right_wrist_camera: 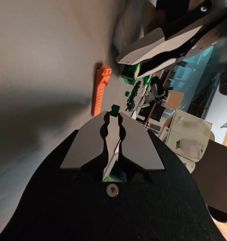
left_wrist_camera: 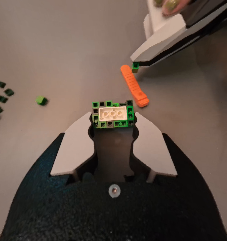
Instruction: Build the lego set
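Observation:
My left gripper [left_wrist_camera: 113, 113] is shut on a small lego block [left_wrist_camera: 113, 114]: green and black bricks around a white brick, with the hollow underside facing the camera, held above the grey table. It also shows in the right wrist view [right_wrist_camera: 130, 74], clamped by the left gripper's fingers [right_wrist_camera: 143, 54]. My right gripper [right_wrist_camera: 113, 113] is shut on a small dark green brick [right_wrist_camera: 115, 110] at its fingertips. In the left wrist view that gripper comes in from the upper right and holds the small green brick [left_wrist_camera: 135, 66] just beyond the orange tool.
An orange brick separator [left_wrist_camera: 134, 86] lies on the table between the two grippers, also in the right wrist view [right_wrist_camera: 101, 90]. A loose light green brick [left_wrist_camera: 41, 100] and several dark green bricks [left_wrist_camera: 0, 91] lie at the left. A paper bag [right_wrist_camera: 188, 135] stands beyond the table.

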Tool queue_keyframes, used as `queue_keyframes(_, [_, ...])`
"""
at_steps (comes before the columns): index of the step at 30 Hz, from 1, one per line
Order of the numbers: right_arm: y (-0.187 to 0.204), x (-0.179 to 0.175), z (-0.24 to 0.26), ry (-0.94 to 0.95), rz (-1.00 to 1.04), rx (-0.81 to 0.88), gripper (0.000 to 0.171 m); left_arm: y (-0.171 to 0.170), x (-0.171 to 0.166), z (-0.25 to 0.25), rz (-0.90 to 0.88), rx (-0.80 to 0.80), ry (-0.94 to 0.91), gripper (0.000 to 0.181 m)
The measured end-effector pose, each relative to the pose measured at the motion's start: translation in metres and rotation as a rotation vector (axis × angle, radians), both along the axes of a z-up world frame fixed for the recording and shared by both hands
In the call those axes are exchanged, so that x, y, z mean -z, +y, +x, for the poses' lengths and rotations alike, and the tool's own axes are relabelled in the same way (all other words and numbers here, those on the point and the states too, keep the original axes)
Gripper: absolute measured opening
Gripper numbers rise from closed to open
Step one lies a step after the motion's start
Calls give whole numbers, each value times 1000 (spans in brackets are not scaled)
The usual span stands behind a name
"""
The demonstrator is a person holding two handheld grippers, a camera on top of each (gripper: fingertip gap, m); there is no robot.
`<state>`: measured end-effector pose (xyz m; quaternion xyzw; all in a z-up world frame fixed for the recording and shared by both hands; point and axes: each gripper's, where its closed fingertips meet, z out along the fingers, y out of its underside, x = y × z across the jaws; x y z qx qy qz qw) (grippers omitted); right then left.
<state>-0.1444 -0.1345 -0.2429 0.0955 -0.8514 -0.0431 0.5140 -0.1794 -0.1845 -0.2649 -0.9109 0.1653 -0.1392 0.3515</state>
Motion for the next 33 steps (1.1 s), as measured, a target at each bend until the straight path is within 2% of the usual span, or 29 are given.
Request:
queue_keyframes(3, [0, -10, -6, 50, -31, 7, 12, -1, 0, -13, -9, -62, 2, 57])
queue_keyframes(10, [-6, -25, -20, 144, -69, -6, 12, -1, 1, -8, -20, -48, 45, 63])
queue_keyframes(12, [-8, -28, -23, 165, -69, -6, 12, 3, -7, -8, 34, -46, 61, 62])
queue_keyframes(17, [-19, -37, -29, 210, -85, -26, 12, 15, -55, 12, 315, -1, -24, 44])
queue_keyframes(24, [-30, -42, -33, 240, -56, -61, 12, 19, -61, 21, 393, 9, 24, 19])
queue_keyframes(29, [-32, -41, -31, 237, -54, -66, 12, 19, -56, 18, 368, 6, 30, 8])
queue_keyframes(33, [-33, -44, -30, 239, -71, -62, 12, 18, -57, 17, 405, 24, 102, 7])
